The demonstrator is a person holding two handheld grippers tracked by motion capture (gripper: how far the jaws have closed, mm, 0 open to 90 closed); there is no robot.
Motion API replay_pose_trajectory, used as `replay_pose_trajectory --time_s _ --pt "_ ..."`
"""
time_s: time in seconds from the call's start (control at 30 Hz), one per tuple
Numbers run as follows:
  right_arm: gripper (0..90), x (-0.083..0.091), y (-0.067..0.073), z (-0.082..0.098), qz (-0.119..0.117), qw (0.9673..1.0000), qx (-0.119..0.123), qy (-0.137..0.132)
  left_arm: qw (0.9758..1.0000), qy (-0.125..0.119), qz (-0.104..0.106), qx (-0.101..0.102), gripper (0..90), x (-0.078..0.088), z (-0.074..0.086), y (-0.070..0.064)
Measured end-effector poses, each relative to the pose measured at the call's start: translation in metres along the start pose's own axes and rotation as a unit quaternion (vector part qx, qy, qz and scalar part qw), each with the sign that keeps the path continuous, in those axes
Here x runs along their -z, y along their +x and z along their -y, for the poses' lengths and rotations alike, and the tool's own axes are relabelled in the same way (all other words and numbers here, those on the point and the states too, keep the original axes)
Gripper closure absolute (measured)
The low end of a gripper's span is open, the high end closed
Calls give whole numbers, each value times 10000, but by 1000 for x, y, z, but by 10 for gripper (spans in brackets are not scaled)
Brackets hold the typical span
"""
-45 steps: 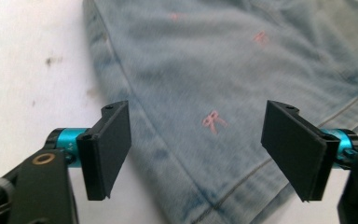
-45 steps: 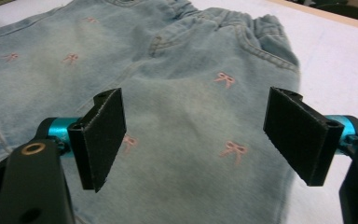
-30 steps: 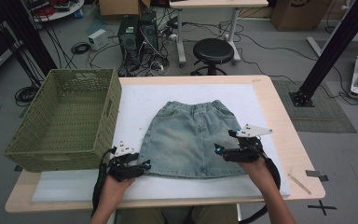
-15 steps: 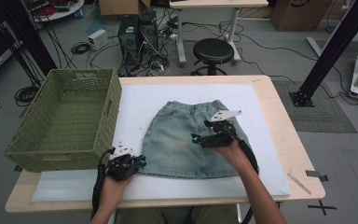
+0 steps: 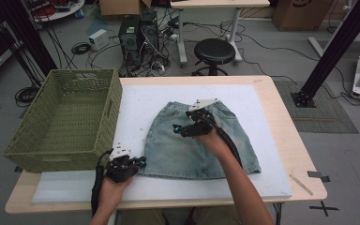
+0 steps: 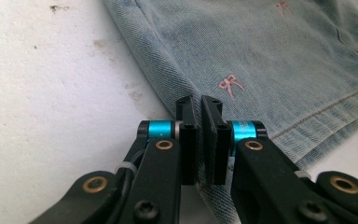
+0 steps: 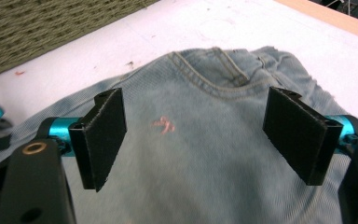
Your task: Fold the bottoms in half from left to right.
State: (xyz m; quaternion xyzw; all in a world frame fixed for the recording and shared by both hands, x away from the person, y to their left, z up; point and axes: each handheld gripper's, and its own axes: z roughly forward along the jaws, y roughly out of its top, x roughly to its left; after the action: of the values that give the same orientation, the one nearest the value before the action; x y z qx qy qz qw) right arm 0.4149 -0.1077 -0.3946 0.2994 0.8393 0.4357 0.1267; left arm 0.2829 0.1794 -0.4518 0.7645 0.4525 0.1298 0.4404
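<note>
Left gripper [image 5: 138,162]: jaws have just closed, pinching the denim skirt's [image 5: 201,143] near-left hem corner. Right gripper [image 5: 182,130]: jaws wide apart, empty, above the skirt's middle. Skirt lies flat on the white mat [image 5: 140,101], beside the wicker basket [image 5: 63,119]. Handling advice: keep the corner pinched; seize cloth squarely. Legible writing: none; pink bow motifs [image 6: 230,85].

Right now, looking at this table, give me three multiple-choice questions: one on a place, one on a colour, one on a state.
1. The basket sits where from the skirt in the high view? A left, B right, C on top.
2. The skirt's colour? A red, B light blue denim, C black.
3. The right claw is? A open above the skirt, B shut on the hem, C inside the basket.

A: the basket stands at the table's left edge.
B: faded blue denim.
A: its jaws stand wide apart; the left claw pinches the skirt's corner.
</note>
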Motion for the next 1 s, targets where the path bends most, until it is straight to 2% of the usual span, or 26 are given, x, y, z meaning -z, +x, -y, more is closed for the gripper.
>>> replay_pose_trajectory --time_s 0.27,0.6,0.67,0.77,0.93,1.0 --pt "248 -25 2 -14 -74 10000 1 13 9999 -12 105 71 861 2 2 -1" --pt "332 -65 14 -27 -154 9990 76 414 9999 -31 137 91 860 3 3 -1" --pt "363 -73 17 -29 -233 9986 55 466 9999 -36 144 86 860 3 3 -1" --pt "363 -85 20 -32 -291 9981 47 543 9998 -35 158 92 860 3 3 0" --pt "368 -101 24 -36 -253 9974 17 679 9998 -41 152 114 860 3 3 -1" --pt "405 -105 24 -37 -237 9970 -32 734 9998 -37 151 115 860 3 3 -1"
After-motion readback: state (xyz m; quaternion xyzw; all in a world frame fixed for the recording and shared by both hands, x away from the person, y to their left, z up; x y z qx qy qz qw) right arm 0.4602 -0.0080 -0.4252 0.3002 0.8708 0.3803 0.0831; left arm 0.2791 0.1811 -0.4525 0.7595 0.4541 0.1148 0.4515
